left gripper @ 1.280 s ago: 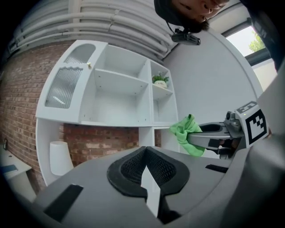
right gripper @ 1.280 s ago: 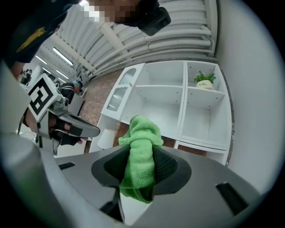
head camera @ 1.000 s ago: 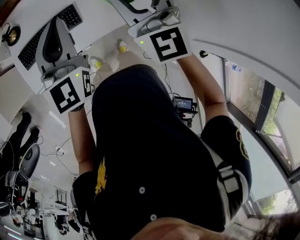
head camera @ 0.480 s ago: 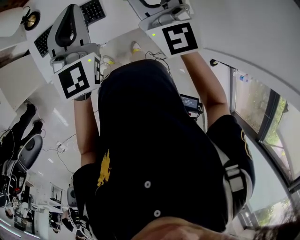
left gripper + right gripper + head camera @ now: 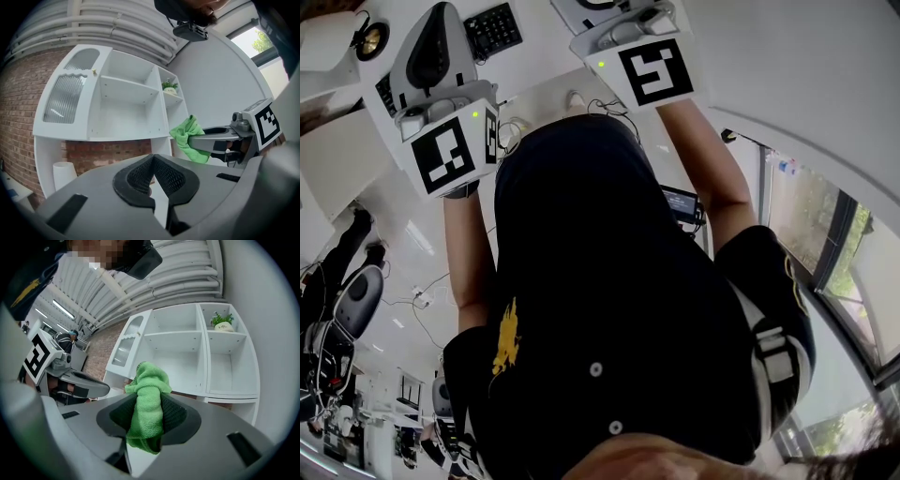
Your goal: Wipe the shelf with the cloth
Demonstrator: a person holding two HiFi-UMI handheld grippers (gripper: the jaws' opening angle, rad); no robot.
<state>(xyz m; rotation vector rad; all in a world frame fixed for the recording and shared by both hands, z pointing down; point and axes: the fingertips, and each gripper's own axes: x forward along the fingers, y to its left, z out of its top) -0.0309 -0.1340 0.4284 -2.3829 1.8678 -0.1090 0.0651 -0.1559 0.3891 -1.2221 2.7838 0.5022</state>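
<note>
We hold the left gripper (image 5: 153, 169) at lower centre, pressed together and empty, with the white shelf (image 5: 125, 90) above it. At mid-right, our right gripper (image 5: 150, 420) pinches the green cloth (image 5: 149, 397), which is clear of the shelf.

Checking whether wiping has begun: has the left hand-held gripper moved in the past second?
Yes. In the head view the left hand-held gripper has shifted toward the picture's top, away from the white cable box on the floor.
</note>
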